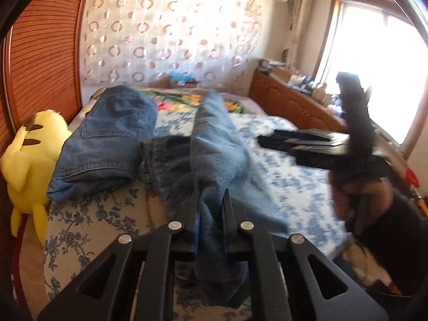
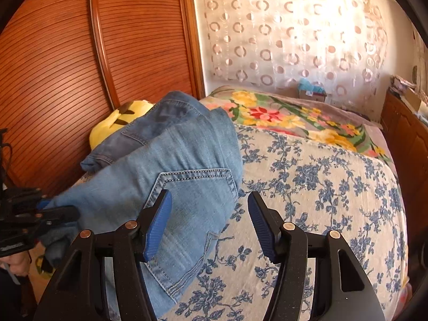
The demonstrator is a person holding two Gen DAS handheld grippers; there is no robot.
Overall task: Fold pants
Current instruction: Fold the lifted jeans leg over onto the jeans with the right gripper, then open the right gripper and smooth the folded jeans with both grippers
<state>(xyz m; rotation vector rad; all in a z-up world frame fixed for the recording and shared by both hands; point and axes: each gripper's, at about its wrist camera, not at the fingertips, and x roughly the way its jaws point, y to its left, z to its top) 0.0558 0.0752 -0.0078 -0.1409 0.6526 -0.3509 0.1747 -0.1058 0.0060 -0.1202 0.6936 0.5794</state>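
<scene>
Far left, a plush (image 1: 29, 147) lay against the wardrobe (image 2: 53, 80) at the bed's edge. Just beside it sat a darker pair of jeans (image 1: 107, 139), already folded into a neat block.

Next over, the pants (image 2: 182, 165) in hand: lighter denim, back pocket up, lying on the bedspread (image 2: 321, 187) beside the folded pair. They looked bunched rather than squared, so the fold was judged barely begun; the legs still needed laying straight and doubling over.

The left gripper (image 1: 211, 203) was clamped on a ridge of the pants, cloth pinched between its fingers and trailing forward. Motion blur made it hard to tell which end of the garment this was, possibly a hem.

The right gripper (image 2: 211, 222) hovered with its fingers apart over the pocket area, the left pad (image 2: 157, 227) above denim, the other above bare spread; nothing gripped.

Rightward, the bedspread lay open and flat, good room for spreading the legs. A floral blanket (image 2: 294, 117) covered the far end. A cabinet (image 1: 294, 104) hemmed the right side; the wardrobe and plush crowded the left.
</scene>
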